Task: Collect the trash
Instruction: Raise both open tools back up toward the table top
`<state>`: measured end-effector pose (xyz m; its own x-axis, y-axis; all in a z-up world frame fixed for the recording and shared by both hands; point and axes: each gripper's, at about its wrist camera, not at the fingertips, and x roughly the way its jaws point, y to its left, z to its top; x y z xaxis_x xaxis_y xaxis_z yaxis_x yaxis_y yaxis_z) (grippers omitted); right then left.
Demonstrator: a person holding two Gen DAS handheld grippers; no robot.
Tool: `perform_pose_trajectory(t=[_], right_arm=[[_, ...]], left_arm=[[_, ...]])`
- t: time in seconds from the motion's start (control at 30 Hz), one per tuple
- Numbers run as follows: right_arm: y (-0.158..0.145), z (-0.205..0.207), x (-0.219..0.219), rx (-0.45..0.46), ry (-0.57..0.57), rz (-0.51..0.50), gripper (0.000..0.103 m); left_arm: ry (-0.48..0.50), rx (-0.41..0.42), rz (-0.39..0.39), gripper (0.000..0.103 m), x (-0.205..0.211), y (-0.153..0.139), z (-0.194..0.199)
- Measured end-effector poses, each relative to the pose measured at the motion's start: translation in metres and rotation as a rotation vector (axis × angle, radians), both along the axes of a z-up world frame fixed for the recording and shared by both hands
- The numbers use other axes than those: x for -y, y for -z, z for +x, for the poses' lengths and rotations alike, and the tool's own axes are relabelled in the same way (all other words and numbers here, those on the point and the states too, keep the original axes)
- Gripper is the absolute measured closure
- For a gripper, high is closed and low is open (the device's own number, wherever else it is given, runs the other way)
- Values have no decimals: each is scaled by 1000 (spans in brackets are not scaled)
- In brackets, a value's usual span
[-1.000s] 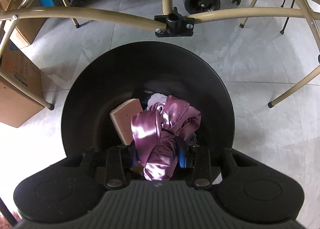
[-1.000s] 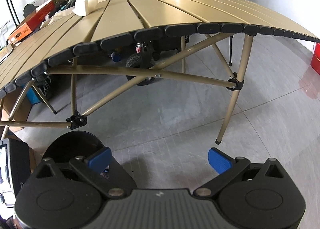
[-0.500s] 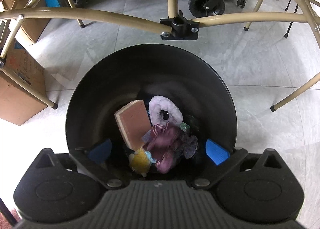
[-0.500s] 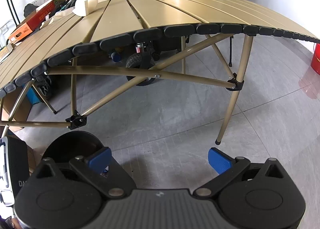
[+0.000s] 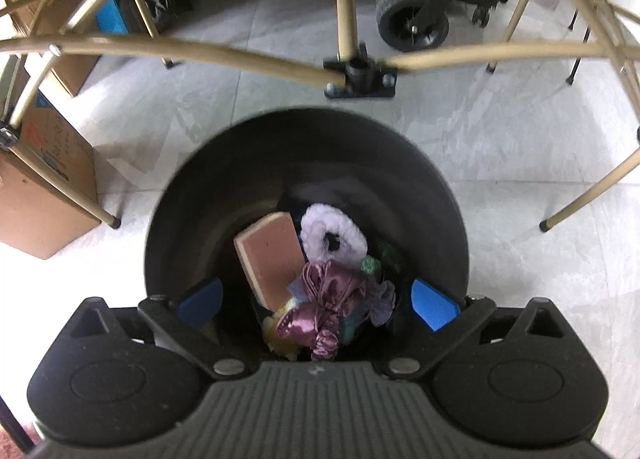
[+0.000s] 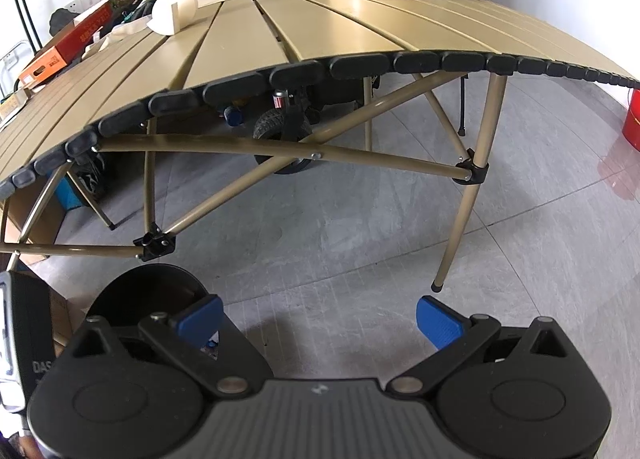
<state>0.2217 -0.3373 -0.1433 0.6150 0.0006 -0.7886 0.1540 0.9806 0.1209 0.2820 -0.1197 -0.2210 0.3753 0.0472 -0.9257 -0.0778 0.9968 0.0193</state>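
**Listener:** Black plastic seems to fill your left view. What is it?

**Me:** It is the round trash bin [image 5: 304, 163] on the tiled floor [image 5: 500, 147], and I look almost straight down into it. My left claw [image 5: 316, 299] hangs over the mouth, its blue pads spread wide with nothing between them. The jaws have just been opening. A purple satin scrunchie [image 5: 324, 307] lies at the bottom on top of the pile, beside a pink sponge block [image 5: 268, 255] and a white fluffy scrunchie [image 5: 332, 235]. I judge I am poised above so that dropped things land inside.

**Listener:** And the right view?

**Me:** My right claw [image 6: 318, 319] is also spread and empty, over bare floor. The bin's rim [image 6: 152, 287] shows at lower left, under the tan slatted folding table [image 6: 320, 31]. I judge this claw waits, facing the table for the next piece.
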Motion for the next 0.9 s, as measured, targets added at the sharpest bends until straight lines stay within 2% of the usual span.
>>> perform_pose_trajectory(t=[0.4, 0.9], right_arm=[[-23, -9, -6, 77, -29, 27, 0], [-84, -34, -10, 294, -47, 78, 0]], left_arm=[[-2, 191, -34, 0, -13, -62, -19], [40, 519, -4, 0, -29, -139, -59]])
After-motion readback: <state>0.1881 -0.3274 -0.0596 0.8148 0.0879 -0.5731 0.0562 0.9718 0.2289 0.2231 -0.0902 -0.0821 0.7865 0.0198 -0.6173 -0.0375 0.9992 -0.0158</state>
